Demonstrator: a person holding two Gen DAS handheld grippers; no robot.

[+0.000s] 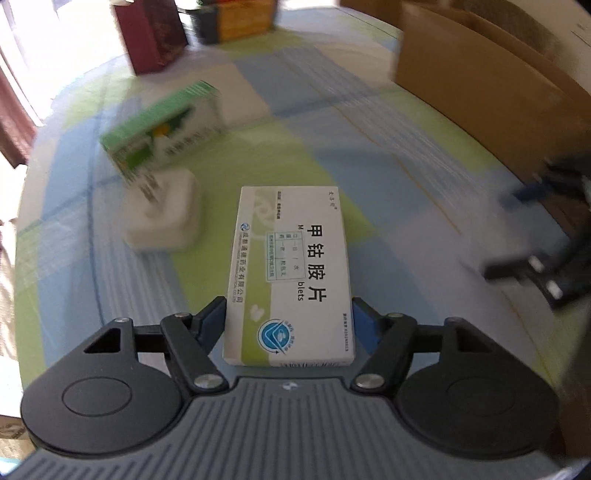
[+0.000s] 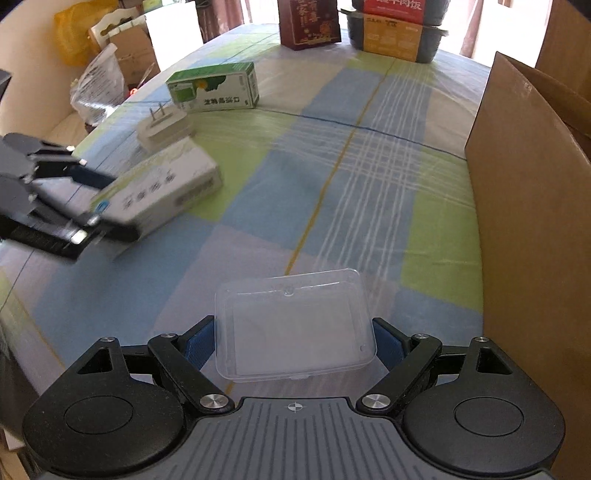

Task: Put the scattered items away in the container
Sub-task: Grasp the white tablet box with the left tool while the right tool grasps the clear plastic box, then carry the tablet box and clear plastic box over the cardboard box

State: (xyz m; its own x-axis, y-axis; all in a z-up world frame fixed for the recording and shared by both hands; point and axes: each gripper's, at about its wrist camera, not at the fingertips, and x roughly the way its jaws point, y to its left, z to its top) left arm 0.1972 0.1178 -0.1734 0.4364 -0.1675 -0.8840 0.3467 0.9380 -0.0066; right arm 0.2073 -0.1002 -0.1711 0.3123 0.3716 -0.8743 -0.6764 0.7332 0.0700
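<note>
Setting: checked tablecloth (image 2: 332, 177) in blue, green and white over a table, with daylight coming through curtains at the far end.
Left gripper (image 1: 288, 325): clenched on a white medicine box (image 1: 291, 273), blue pads pressed to its two long sides near the end closest to the camera; the box points straight ahead. From the right wrist view it looks lifted off the cloth, though blur makes that hard to confirm.
Right gripper (image 2: 295, 343): closed on a clear plastic case (image 2: 295, 325), pads against its left and right edges; the case appears empty.
Beyond the left gripper: a white plug adapter (image 2: 166, 127) lies on the cloth with its prongs up, and just past it a green and white carton (image 2: 214, 86) lies on its side.
Container: a brown cardboard box (image 2: 524, 229) stands at the right side of the table, its near wall beside the right gripper; its inside is hidden.
Far end: a dark red carton (image 2: 310, 22) and a grey tray with an orange label (image 2: 395, 33), well apart from the scattered things.
Step in hand: both grippers carry an item, seemingly on the way to the cardboard box.
Next move calls for: lifting each item over the box wall before letting go, one side at a time so the grippers do not cross.
Count: two items held, two items loose on the cloth, one cardboard box.
</note>
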